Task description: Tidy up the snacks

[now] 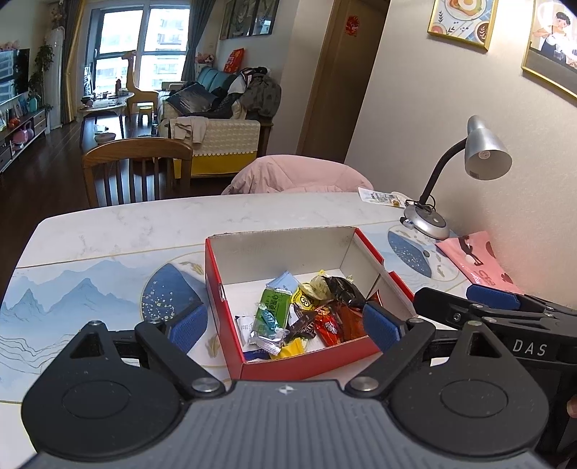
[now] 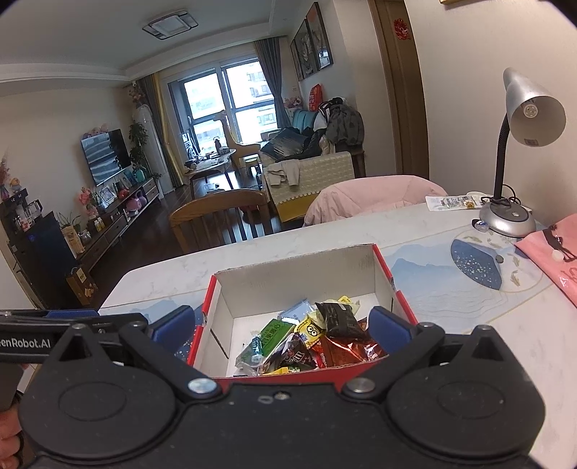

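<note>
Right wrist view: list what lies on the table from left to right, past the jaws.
red snack box → blue disc printed on the table mat → silver desk lamp → pink bag, cut off by the frame's right edge.

You are at a white marble table with a blue mountain mat on it. A silver desk lamp stands on the table by the cream wall, where framed pictures hang. A wooden chair and a chair with a pink coat over it sit at the far side. Past them the floor is dark wood. A sofa piled with clothes faces a TV. Daylight comes through big windows with gray curtains. A flat square light is on the ceiling.
</note>
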A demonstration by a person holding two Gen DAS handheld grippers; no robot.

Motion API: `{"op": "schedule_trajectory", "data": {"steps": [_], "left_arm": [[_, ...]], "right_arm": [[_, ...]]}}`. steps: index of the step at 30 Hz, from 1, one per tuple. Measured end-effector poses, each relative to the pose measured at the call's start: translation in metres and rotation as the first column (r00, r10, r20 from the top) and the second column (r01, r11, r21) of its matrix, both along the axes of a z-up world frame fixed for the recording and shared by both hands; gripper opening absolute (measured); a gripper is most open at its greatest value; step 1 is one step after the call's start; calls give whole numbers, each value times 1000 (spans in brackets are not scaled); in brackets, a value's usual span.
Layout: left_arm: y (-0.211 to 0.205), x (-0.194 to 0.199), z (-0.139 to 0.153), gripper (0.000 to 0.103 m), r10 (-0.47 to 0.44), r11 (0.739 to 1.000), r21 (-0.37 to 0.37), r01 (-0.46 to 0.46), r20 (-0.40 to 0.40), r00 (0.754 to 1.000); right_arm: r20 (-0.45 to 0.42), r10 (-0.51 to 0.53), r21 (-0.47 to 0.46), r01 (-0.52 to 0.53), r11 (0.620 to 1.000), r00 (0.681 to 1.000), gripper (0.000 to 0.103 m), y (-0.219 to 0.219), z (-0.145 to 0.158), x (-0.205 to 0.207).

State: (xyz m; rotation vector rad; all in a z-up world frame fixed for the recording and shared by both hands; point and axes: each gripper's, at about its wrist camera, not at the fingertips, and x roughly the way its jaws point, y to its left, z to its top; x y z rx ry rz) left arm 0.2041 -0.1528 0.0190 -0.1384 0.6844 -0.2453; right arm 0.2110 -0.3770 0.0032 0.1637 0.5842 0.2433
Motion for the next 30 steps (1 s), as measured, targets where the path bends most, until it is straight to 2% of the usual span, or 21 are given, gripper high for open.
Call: {"op": "schedule_trajectory", "data": {"steps": [30], "left_arm": [[1,-7,-3,93,-35,999,-30,34,-19,999]], "right_arm": [[-25,-38,13,39,999,999,103,-4,-2,-12]]}}
